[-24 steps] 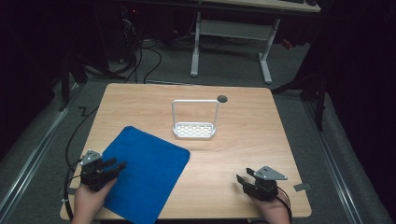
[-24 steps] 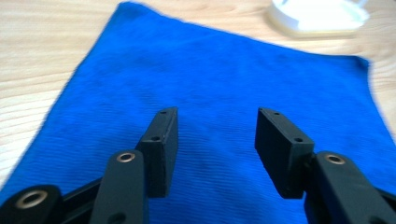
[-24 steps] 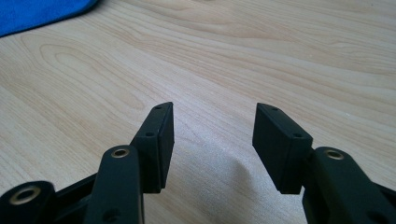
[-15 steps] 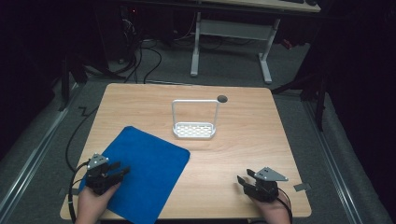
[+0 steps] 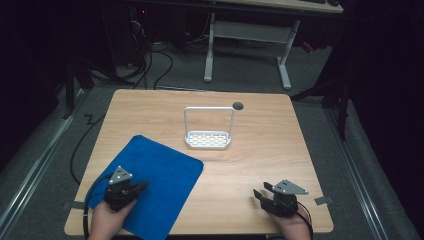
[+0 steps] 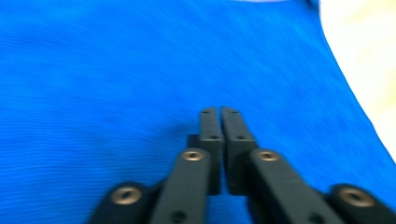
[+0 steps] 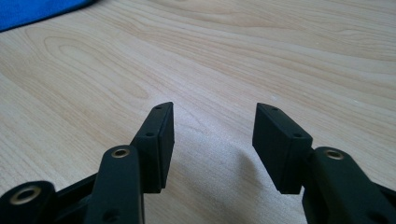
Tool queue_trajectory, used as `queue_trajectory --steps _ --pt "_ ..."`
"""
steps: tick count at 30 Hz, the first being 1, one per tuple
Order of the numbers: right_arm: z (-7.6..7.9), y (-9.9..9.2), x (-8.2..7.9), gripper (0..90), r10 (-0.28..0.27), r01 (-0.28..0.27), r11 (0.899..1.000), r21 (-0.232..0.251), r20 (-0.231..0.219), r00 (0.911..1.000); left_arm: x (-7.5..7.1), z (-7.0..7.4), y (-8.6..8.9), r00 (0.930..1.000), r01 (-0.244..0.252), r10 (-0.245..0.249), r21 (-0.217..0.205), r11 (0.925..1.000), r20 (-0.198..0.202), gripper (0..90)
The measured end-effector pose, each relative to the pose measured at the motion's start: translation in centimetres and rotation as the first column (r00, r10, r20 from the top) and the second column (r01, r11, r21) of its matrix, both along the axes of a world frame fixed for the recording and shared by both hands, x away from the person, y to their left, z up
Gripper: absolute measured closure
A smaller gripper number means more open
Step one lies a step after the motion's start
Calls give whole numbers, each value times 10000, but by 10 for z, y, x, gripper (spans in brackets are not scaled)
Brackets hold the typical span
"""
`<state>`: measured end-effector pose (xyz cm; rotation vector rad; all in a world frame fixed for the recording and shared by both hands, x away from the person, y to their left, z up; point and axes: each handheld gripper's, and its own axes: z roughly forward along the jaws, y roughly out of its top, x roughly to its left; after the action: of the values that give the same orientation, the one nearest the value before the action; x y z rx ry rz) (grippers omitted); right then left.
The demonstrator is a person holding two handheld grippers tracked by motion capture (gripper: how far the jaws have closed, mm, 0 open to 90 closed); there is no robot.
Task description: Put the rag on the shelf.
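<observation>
At the near left, my left gripper [image 5: 131, 189] sits over the blue cloth [image 5: 160, 175], jaws pressed together with nothing between. At the near right, my right gripper [image 5: 263, 193] rests on the bare worktop [image 5: 280, 145], jaws spread. Farther, mid-worktop, stands a white rack [image 5: 208, 139].

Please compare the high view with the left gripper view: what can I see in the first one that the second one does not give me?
High view alone: the whole wooden table, a white wire rack standing near its middle, the right gripper with open jaws at the near right edge, and the floor with cables.

Left gripper view alone: close up, the two black jaws pressed together, nothing between them.

Both: the blue cloth and the left gripper over it, with pale table surface beside the cloth.
</observation>
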<state>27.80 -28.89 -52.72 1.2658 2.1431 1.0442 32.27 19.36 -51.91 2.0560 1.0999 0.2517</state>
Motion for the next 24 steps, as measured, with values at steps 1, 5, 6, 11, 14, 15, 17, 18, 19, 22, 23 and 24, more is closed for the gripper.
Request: queue_trajectory --steps 1,5,6,11,14,15,17,18,19,22,23,24 --pt "0 0 0 492 14 -14 10000 4 -22 10000 -2 -1 -5 9997 232 -231 130 9996 -50 900" --pt "0 -1 0 493 48 -48 10000 16 -34 10000 -13 -6 -25 9964 818 -807 428 9957 -274 900" --pt "0 -1 0 493 -15 15 10000 77 -78 10000 -15 -6 -28 9959 869 -857 396 9954 -305 900" --pt "0 0 1 494 105 -105 9999 55 -40 9999 -18 -6 -39 9924 1206 -1195 411 9919 -284 900" --pt "0 2 1 494 196 -196 9998 44 -75 9998 -15 -6 -53 9886 1485 -1477 309 9884 -277 900" --pt "0 3 1 494 199 -198 9998 57 -83 9998 -15 -6 -59 9870 1592 -1584 336 9867 -254 900" --pt "0 3 2 494 262 -261 9997 21 -50 9996 -13 -7 -74 9826 1852 -1847 309 9822 -203 900" --pt "-1 4 2 495 268 -268 9996 22 -56 9996 -12 -7 -80 9803 1969 -1964 309 9799 -193 900" --pt "-1 4 3 495 260 -260 9997 21 -69 9996 -10 -7 -89 9766 2147 -2143 321 9761 -151 900" --pt "-1 4 3 498 236 -236 9997 37 -114 9997 -7 -7 -111 9694 2456 -2455 279 9690 -70 900" --pt "-1 4 3 499 231 -231 9997 43 -107 9997 -8 -7 -117 9690 2467 -2470 273 9687 57 900" --pt "-1 4 3 505 254 -253 9997 55 -92 9996 -9 -6 -119 9684 2479 -2484 227 9685 230 900"
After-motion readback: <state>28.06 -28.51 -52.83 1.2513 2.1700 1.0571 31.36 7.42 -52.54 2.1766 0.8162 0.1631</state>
